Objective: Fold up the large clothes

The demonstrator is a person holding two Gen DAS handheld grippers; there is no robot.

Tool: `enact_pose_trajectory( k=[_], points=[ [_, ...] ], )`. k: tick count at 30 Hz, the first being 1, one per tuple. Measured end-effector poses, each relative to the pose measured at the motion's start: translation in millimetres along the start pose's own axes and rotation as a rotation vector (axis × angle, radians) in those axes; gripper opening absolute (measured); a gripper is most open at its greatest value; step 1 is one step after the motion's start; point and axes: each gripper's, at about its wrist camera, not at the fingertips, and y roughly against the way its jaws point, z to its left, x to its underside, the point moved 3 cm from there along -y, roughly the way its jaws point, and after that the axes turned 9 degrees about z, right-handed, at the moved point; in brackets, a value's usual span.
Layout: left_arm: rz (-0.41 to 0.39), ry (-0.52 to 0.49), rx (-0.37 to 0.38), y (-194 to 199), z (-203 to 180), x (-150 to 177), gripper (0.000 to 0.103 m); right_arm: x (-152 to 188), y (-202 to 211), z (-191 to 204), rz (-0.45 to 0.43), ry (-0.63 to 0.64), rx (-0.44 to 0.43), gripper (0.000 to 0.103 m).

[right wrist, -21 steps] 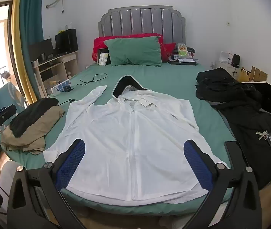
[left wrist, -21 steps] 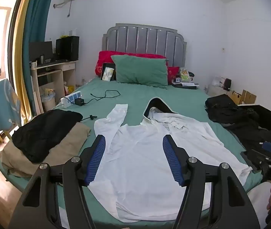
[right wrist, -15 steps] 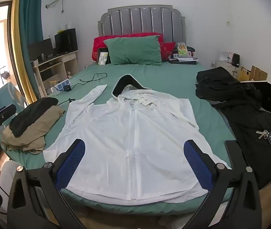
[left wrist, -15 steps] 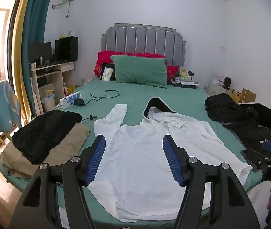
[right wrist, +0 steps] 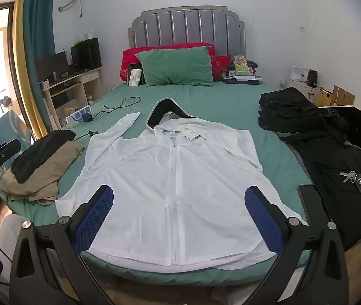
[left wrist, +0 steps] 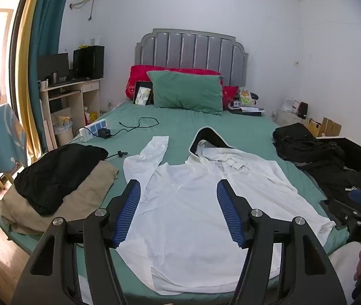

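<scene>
A white hooded zip jacket (right wrist: 173,178) lies spread flat, front up, across the foot of the green bed (right wrist: 218,99), while the left hand-held gripper (left wrist: 179,190) and right hand-held gripper (right wrist: 179,199) hover above it, both spread wide and holding nothing.

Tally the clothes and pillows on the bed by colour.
White: 1, the white hooded jacket
Black: 2, the black garment on the tan one, the black clothes heap
Tan: 1, the tan garment
Green: 1, the green pillow
Red: 1, the red pillow
Total: 6
</scene>
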Motion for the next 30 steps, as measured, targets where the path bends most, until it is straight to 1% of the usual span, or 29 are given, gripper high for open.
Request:
enact_pose_trajectory(
  k=[30],
  points=[
    [0.001,0.016,-0.005,2.2,2.0,7.6,0.066,3.0,-1.7,-4.4,0.007,-0.004,-0.003,0.102]
  ],
)
